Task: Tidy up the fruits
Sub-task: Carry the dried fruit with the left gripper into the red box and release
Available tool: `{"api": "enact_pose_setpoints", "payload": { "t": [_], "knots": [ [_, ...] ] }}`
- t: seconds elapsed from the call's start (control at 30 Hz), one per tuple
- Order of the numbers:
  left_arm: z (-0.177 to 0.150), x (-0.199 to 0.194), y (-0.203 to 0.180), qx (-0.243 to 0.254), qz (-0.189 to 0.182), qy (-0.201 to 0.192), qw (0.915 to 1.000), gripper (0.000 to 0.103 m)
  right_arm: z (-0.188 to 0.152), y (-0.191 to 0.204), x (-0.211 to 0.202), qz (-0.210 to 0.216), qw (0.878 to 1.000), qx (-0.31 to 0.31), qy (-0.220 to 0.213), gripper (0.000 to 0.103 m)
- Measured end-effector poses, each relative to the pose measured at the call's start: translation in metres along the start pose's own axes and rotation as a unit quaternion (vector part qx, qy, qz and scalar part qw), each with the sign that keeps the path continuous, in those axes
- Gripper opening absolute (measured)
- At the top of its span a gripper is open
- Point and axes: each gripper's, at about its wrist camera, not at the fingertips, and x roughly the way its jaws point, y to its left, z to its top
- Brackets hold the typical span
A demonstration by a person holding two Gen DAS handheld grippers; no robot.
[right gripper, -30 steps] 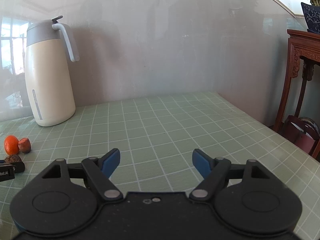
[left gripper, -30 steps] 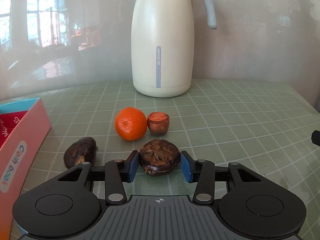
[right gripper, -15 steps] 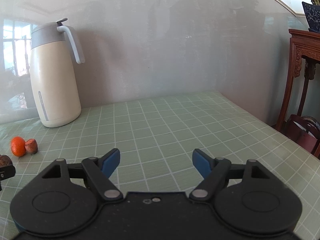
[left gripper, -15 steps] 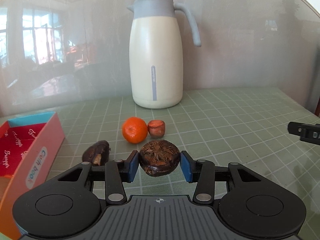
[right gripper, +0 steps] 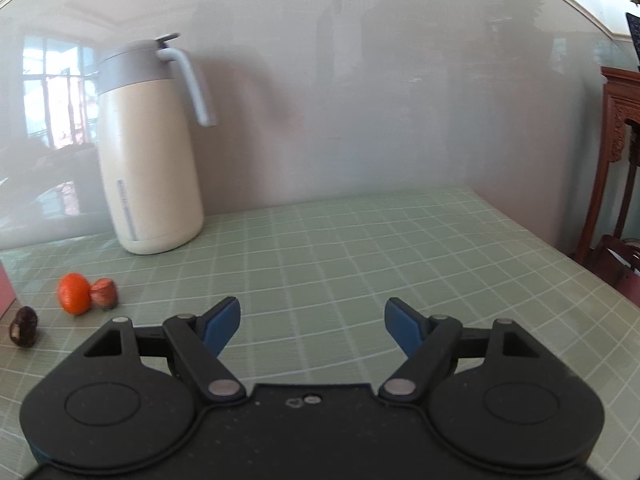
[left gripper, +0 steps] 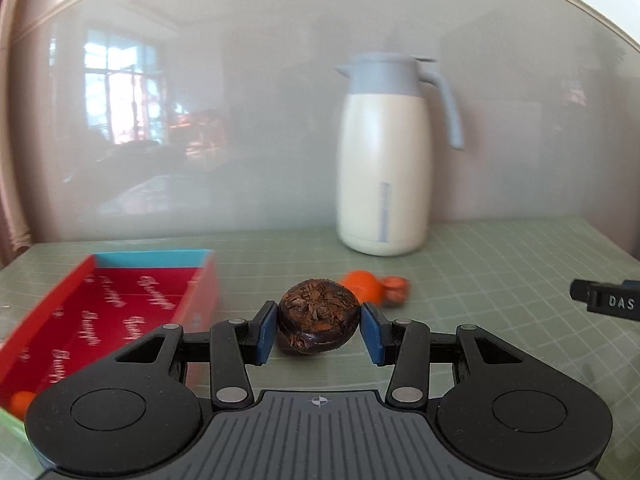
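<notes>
Surface, left wrist: green checked tablecloth (left gripper: pixel 500 264), cream jug (left gripper: pixel 384 160), red box (left gripper: pixel 108 304).
Left gripper (left gripper: pixel 319 326): clamped on dark, round, flaky-topped fruit (left gripper: pixel 318 316), lifted.
Right wrist: right gripper (right gripper: pixel 312 326) spread apart, holding nothing; orange (right gripper: pixel 74 293), brown fruit (right gripper: pixel 105 293) touching.

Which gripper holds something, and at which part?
The left gripper grips the round dark-brown fruit by its two opposite sides. The right gripper is open, empty.
</notes>
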Motion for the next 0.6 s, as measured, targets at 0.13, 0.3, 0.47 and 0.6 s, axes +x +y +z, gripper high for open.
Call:
{"api": "enact_pose_setpoints", "payload": {
  "t": [0.13,0.3,0.47,0.6],
  "knots": [
    [0.000,-0.005,0.032,-0.013,0.025,-0.003,0.9996,0.045,0.001,0.022,0.000,0.015,1.000,-0.011,0.000,0.079],
    [-0.003,-0.009,0.067,-0.023,0.055,-0.005,0.9982,0.045,0.001,0.049,0.000,0.034,0.999,-0.025,-0.001,0.080],
    [-0.007,-0.010,0.101,-0.036,0.088,0.002,0.9955,0.045,0.000,0.071,0.001,0.050,0.998,-0.029,0.001,0.080],
    [-0.011,-0.005,0.125,-0.050,0.108,0.013,0.9928,0.045,-0.002,0.086,0.002,0.059,0.998,-0.037,0.002,0.080]
  ]
}}
